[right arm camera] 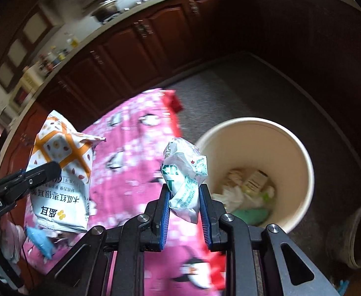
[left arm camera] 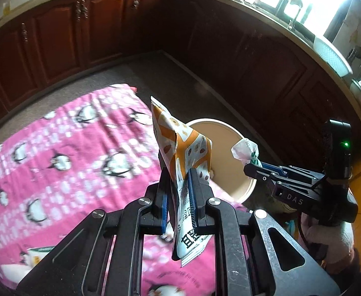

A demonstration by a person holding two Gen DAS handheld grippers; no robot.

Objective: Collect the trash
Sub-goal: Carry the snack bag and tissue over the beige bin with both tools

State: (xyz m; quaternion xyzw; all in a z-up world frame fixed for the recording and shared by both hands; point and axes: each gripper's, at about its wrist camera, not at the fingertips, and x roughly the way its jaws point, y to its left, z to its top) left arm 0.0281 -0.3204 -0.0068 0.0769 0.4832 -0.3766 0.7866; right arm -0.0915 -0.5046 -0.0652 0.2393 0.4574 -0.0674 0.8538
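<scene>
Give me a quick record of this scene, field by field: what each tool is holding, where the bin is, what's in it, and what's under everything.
left tool: shut on orange-and-white snack bag, held upright
right tool: shut on crumpled white-and-green wrapper
bin: cream, round, open, on the floor beside the blanket
bin contents: small cartons, white and green scraps at the bottom
blanket: pink with penguins
other litter: blue wrapper on the blanket's near edge
task state: both pieces held, not yet dropped in the bin

Grey carpeted floor [right arm camera: 219,98], pink penguin blanket [right arm camera: 136,153], beige bin [right arm camera: 303,162] beside it
</scene>
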